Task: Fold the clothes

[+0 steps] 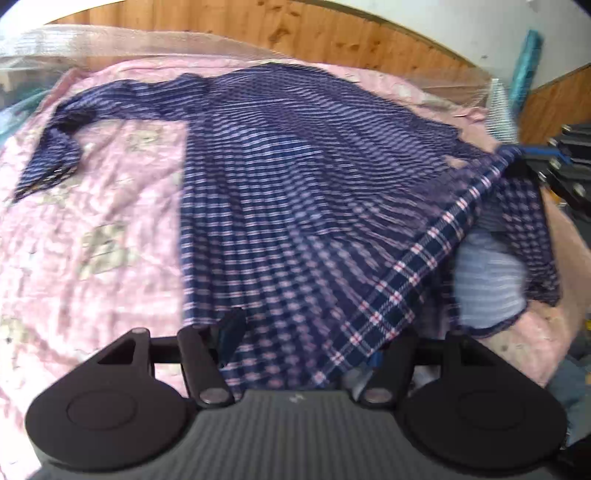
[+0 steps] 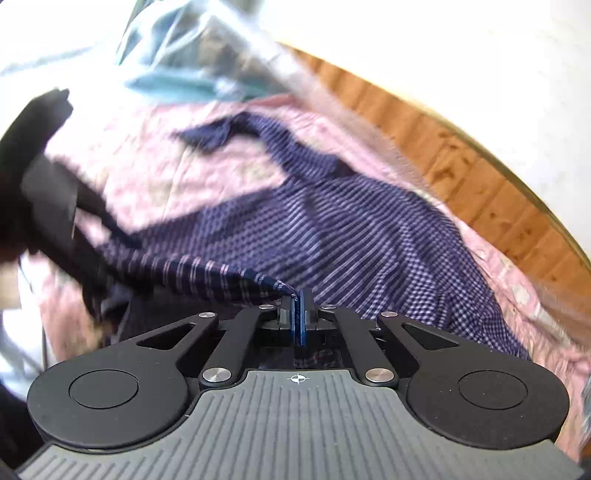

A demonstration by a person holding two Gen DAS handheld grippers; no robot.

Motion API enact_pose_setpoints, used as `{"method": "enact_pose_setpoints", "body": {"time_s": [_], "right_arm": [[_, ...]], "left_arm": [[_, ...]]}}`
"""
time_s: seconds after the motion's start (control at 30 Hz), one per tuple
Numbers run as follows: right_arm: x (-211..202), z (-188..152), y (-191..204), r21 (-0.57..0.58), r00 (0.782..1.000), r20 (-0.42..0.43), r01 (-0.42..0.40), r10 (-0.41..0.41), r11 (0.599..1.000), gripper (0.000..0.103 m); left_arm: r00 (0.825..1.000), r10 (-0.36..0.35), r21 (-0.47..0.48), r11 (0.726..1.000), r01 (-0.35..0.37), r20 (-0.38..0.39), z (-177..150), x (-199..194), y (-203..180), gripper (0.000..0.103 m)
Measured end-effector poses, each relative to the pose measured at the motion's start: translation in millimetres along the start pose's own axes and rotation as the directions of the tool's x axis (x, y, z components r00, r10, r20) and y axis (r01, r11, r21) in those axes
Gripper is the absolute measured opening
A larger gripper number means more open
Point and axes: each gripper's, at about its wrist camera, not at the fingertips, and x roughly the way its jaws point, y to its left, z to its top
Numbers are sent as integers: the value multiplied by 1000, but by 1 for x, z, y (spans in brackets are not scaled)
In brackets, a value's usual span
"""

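A navy plaid shirt (image 1: 306, 177) lies spread on a pink bed cover (image 1: 92, 240), one sleeve stretched out to the left. Its near hem drapes over my left gripper (image 1: 304, 339), whose fingers stand wide apart; the left finger (image 1: 229, 332) shows and the right one is hidden under the cloth. From the shirt's right side, my right gripper (image 1: 546, 162) pinches a lifted corner. In the right wrist view the right gripper (image 2: 300, 299) is shut on that shirt (image 2: 369, 229) edge, and the left gripper (image 2: 48, 184) is a dark blur at the left.
A pale blue striped garment (image 1: 487, 280) sits under the shirt's raised right flap. Wooden panelling (image 1: 295, 29) runs behind the bed, with clear plastic sheeting (image 1: 74, 40) along the far edge. The pink cover (image 2: 147, 162) lies bare to the shirt's left.
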Motion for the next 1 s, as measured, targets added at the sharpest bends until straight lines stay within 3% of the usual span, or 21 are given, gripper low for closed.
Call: {"method": "enact_pose_setpoints", "body": {"time_s": [0.03, 0.07, 0.1, 0.13, 0.17, 0.2, 0.27, 0.3, 0.4, 0.5, 0.57, 0.63, 0.73, 0.77, 0.8, 0.83, 0.87, 0.9, 1.0], "right_arm": [[-4, 2, -4, 30, 1000, 12, -1, 1, 1000, 0], [-8, 3, -8, 56, 1000, 21, -8, 7, 998, 0], [-12, 2, -11, 77, 1000, 25, -2, 0, 997, 0], [-13, -2, -13, 88, 999, 19, 27, -29, 996, 0], [-15, -6, -15, 98, 998, 12, 57, -59, 994, 8], [-16, -13, -15, 107, 996, 0, 89, -90, 990, 32], [-9, -39, -6, 86, 988, -47, 147, -144, 985, 64], [-4, -53, 0, 67, 983, -71, 171, -167, 983, 69], [12, -88, 23, -8, 965, -154, 212, -211, 977, 73], [21, -108, 45, -64, 951, -185, 240, -248, 969, 77], [27, -116, 52, -113, 928, -177, 312, -329, 943, 78], [32, -123, 55, -149, 897, -168, 386, -408, 910, 78], [29, -133, 35, -77, 841, -202, 497, -501, 865, 70], [26, -139, 27, -39, 830, -229, 514, -508, 857, 65], [22, -146, 17, 6, 824, -257, 524, -505, 852, 50], [16, -152, 7, 68, 826, -283, 525, -488, 848, 41], [9, -158, -3, 138, 829, -303, 525, -469, 840, 19], [-1, -162, -13, 218, 837, -308, 524, -452, 823, 10], [-38, -165, -36, 443, 864, -280, 503, -419, 742, 5]], "left_arm": [[1000, 17, 13, 1000, -17, 8, 2, -2, -2, 63], [999, 35, 26, 999, -35, 16, 5, -4, -4, 55], [998, 52, 39, 998, -53, 25, 7, -5, -7, 17], [997, 69, 52, 996, -70, 33, 10, -7, -9, 2], [996, 76, 41, 996, -78, 51, 14, -12, -8, 1], [995, 60, -17, 998, -59, 81, 21, -25, 1, 1], [993, 22, -134, 991, -6, 120, 36, -47, 21, 1], [991, 5, -182, 983, 20, 136, 44, -57, 30, 1], [987, -26, -259, 964, 66, 156, 64, -75, 50, 1], [984, -54, -312, 944, 105, 169, 74, -84, 65, 1], [983, -65, -320, 940, 118, 172, 79, -88, 69, 1], [982, -71, -324, 938, 125, 173, 84, -92, 73, 1], [982, -64, -292, 949, 115, 177, 85, -99, 71, 1], [982, -62, -281, 953, 111, 179, 85, -100, 70, 1], [983, -61, -262, 959, 106, 174, 85, -101, 70, 2], [985, -54, -238, 967, 93, 163, 84, -101, 68, 2], [989, -42, -201, 977, 71, 144, 82, -99, 65, 2], [993, -20, -143, 989, 37, 116, 78, -95, 60, 2], [996, 84, 78, 993, -87, 42, 57, -80, 42, 2]]}}
